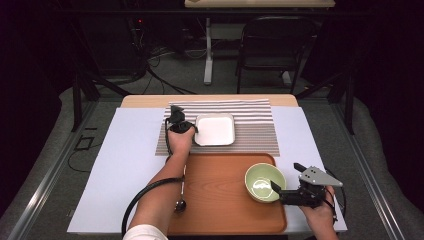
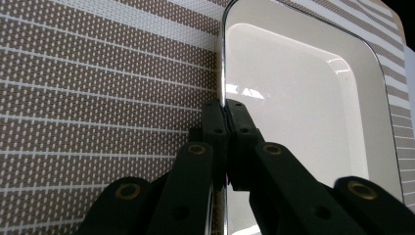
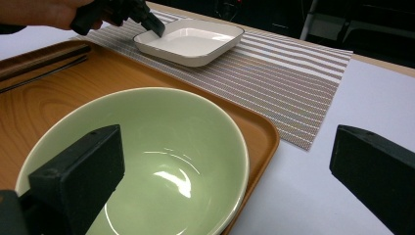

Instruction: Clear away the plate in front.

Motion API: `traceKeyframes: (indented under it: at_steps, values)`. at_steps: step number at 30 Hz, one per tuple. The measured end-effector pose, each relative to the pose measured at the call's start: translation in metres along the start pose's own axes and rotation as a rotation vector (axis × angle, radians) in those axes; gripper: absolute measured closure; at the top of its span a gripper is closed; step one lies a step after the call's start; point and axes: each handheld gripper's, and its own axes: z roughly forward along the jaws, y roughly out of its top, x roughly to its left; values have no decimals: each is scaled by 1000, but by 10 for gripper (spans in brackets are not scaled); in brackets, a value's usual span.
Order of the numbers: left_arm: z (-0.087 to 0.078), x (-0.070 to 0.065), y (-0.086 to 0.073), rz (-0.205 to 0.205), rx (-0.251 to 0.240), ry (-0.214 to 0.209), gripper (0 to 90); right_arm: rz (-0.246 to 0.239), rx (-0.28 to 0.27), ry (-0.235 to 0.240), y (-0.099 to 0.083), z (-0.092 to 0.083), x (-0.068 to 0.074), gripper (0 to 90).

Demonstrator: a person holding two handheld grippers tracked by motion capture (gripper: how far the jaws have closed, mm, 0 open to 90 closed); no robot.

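A white square dish (image 1: 215, 129) lies on a striped placemat (image 1: 255, 125) at the back of the table. My left gripper (image 1: 194, 130) is shut on the dish's left rim; in the left gripper view the two jaws pinch the thin rim (image 2: 223, 73) between their tips (image 2: 224, 105). The right gripper view shows that same grip on the dish (image 3: 191, 41) from afar. A pale green bowl (image 1: 265, 181) stands at the right end of the wooden tray (image 1: 215, 210). My right gripper (image 1: 286, 176) is open, one jaw over the bowl (image 3: 147, 161), the other outside the tray.
A metal spoon (image 1: 180, 202) lies on the tray beside the left forearm. Dark thin utensils (image 3: 44, 61) rest along the tray's far left. A white sheet (image 1: 125, 160) covers the table. A chair (image 1: 275, 45) stands beyond the far edge.
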Motion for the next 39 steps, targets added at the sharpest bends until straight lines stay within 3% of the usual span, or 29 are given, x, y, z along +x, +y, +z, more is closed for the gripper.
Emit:
traceKeyframes:
  at_steps: [13, 23, 29, 33, 39]
  values:
    - [-21, -6, -9, -1, -20, -31, 893, 1, -3, -3, 0, 0, 0, 0]
    - [-38, -9, -28, -1, -14, -70, 893, 1, -3, -3, 0, -1, 1, 0]
    - [-49, -11, -42, 14, 2, -98, 893, -2, -3, -1, 1, -1, 1, 0]
    - [-57, -12, -52, 50, 8, -97, 893, 2, -5, -2, 1, -1, 1, 0]
    - [-68, -9, -67, 69, 19, -108, 893, 2, -5, -1, 0, 0, 1, 0]
